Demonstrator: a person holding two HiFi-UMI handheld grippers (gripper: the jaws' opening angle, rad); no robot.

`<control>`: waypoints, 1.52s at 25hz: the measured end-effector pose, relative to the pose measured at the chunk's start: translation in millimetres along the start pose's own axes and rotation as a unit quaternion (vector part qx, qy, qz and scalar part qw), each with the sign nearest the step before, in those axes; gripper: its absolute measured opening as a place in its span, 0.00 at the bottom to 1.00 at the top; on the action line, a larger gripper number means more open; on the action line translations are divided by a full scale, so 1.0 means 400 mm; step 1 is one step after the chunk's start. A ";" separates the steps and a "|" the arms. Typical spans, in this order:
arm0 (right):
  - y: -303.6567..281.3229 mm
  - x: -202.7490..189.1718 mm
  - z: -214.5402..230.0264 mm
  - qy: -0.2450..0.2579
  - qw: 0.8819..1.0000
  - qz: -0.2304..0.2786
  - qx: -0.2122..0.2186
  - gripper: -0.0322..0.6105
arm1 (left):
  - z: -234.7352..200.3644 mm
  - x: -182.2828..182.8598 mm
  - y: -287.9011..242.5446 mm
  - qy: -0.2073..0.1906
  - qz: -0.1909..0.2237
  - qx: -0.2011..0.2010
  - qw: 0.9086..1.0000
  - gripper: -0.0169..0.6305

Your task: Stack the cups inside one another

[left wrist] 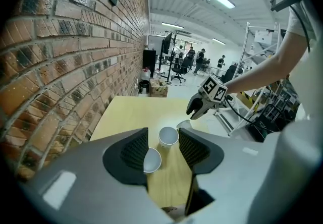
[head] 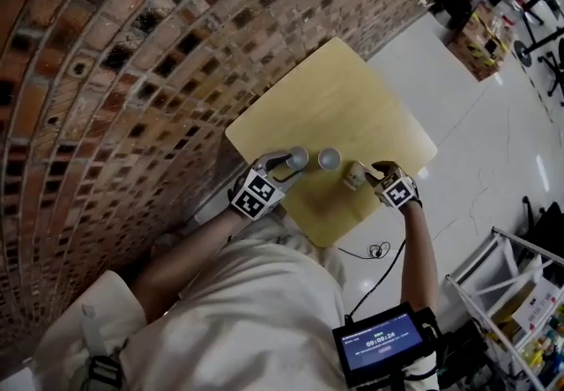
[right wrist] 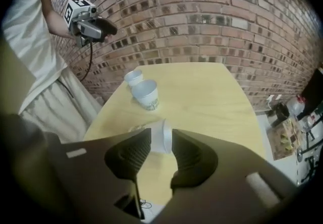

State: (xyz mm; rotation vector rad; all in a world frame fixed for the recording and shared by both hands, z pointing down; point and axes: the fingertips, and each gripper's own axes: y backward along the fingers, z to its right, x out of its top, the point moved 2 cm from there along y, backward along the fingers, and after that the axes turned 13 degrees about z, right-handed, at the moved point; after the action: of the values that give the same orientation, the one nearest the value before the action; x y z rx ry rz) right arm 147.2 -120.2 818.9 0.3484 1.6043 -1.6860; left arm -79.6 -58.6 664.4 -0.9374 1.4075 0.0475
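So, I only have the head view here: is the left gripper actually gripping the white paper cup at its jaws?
Observer: No. The right gripper view shows the left gripper held up off the pale wooden table, apart from that left-hand white paper cup, which stands alone.
Operator: And the far end of the row?
Observer: There a tipped white paper cup lies on its side between the open jaws of the right gripper, pads not pressing it.
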 end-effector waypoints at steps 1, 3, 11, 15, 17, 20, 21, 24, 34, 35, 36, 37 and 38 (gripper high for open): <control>-0.010 -0.004 -0.001 0.002 1.000 -0.007 0.018 0.25 | 0.003 -0.001 0.006 0.001 -0.001 0.004 1.000 0.35; -0.022 -0.004 -0.002 0.001 0.999 -0.017 0.050 0.25 | 0.005 -0.007 0.014 0.004 -0.003 0.011 1.000 0.35; -0.059 -0.046 -0.009 -0.044 0.991 -0.032 0.120 0.25 | -0.003 -0.037 0.051 0.012 -0.020 0.047 0.999 0.34; -0.069 -0.062 -0.010 -0.079 0.989 -0.030 0.125 0.24 | -0.019 -0.050 0.066 0.025 -0.027 0.068 0.997 0.32; -0.068 -0.064 -0.012 -0.092 0.988 -0.024 0.120 0.21 | -0.021 -0.057 0.073 0.038 -0.030 0.078 0.996 0.32; -0.058 -0.060 -0.021 -0.098 0.989 -0.018 0.105 0.16 | -0.015 -0.068 0.079 0.038 -0.029 0.080 0.996 0.32; -0.053 -0.054 -0.025 -0.095 0.990 -0.015 0.103 0.15 | -0.012 -0.069 0.081 0.038 -0.028 0.079 0.996 0.32; -0.043 -0.033 -0.035 -0.080 0.993 -0.004 0.092 0.12 | -0.011 -0.059 0.087 0.046 -0.025 0.081 0.995 0.31; -0.023 0.019 -0.070 0.022 0.999 -0.023 0.030 0.06 | 0.013 -0.063 0.085 0.046 -0.021 0.078 0.996 0.31; -0.022 0.023 -0.077 0.041 0.998 -0.031 0.027 0.06 | 0.016 -0.063 0.084 0.046 -0.021 0.077 0.996 0.31; -0.021 0.029 -0.085 0.064 0.997 -0.040 0.025 0.06 | 0.019 -0.064 0.084 0.047 -0.021 0.077 0.996 0.31; -0.020 0.033 -0.093 0.088 0.995 -0.050 0.024 0.06 | 0.021 -0.067 0.084 0.047 -0.021 0.078 0.996 0.31; -0.020 0.034 -0.102 0.110 0.992 -0.061 0.023 0.06 | 0.023 -0.071 0.085 0.047 -0.021 0.079 0.996 0.31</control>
State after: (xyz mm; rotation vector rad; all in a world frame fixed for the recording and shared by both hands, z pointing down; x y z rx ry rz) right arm 120.3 -87.2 808.7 0.4833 1.7792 -1.8317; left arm -96.8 -17.1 669.4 -0.8466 1.4555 -0.1402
